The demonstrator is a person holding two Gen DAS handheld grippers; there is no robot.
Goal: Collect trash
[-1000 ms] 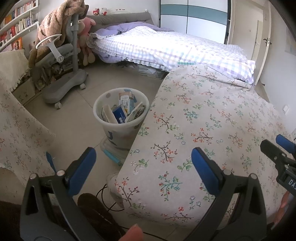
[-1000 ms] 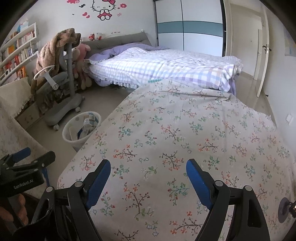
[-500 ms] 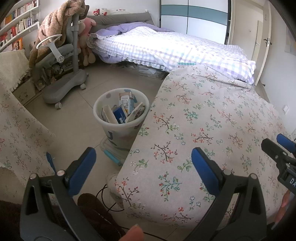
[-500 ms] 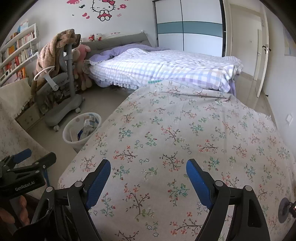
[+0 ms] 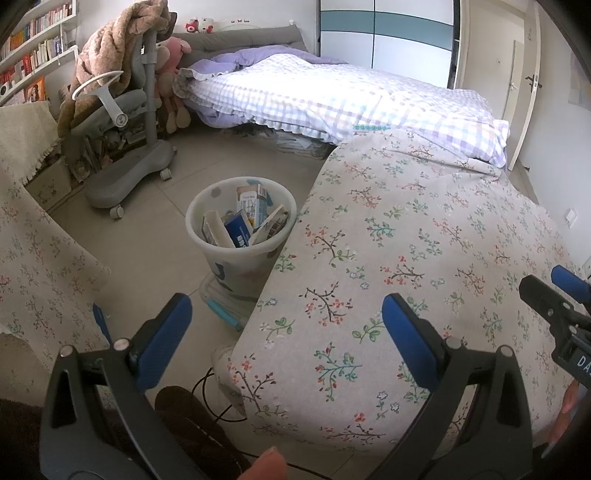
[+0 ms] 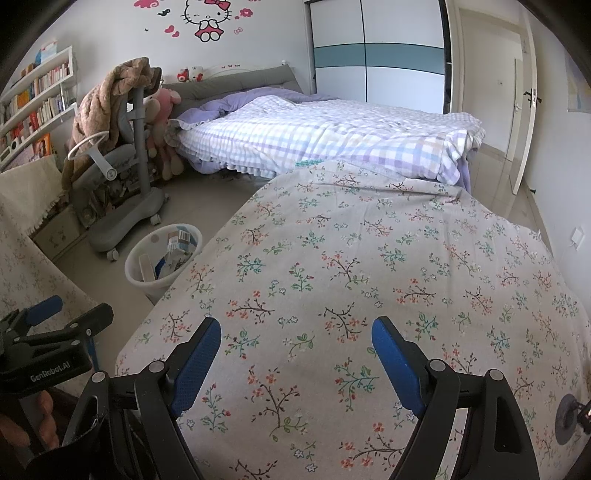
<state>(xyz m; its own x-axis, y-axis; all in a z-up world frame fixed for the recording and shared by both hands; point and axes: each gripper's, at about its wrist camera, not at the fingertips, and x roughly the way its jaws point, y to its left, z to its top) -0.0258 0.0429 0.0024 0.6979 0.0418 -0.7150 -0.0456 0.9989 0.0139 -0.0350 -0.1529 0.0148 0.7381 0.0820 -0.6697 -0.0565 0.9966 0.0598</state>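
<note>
Jaws on both grippers, left & right, spread, empty; bin sits ahead-left of us, nearer left; no loose trash visible.

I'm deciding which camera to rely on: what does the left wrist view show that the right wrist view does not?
Only the left wrist view: a black cable on the floor and a clear lidded box under the bin. Only the right wrist view: the pink cartoon cat wall sticker. Both: the white plastic trash bin filled with cartons, the floral-cloth table, the grey chair, the checked bed.
</note>
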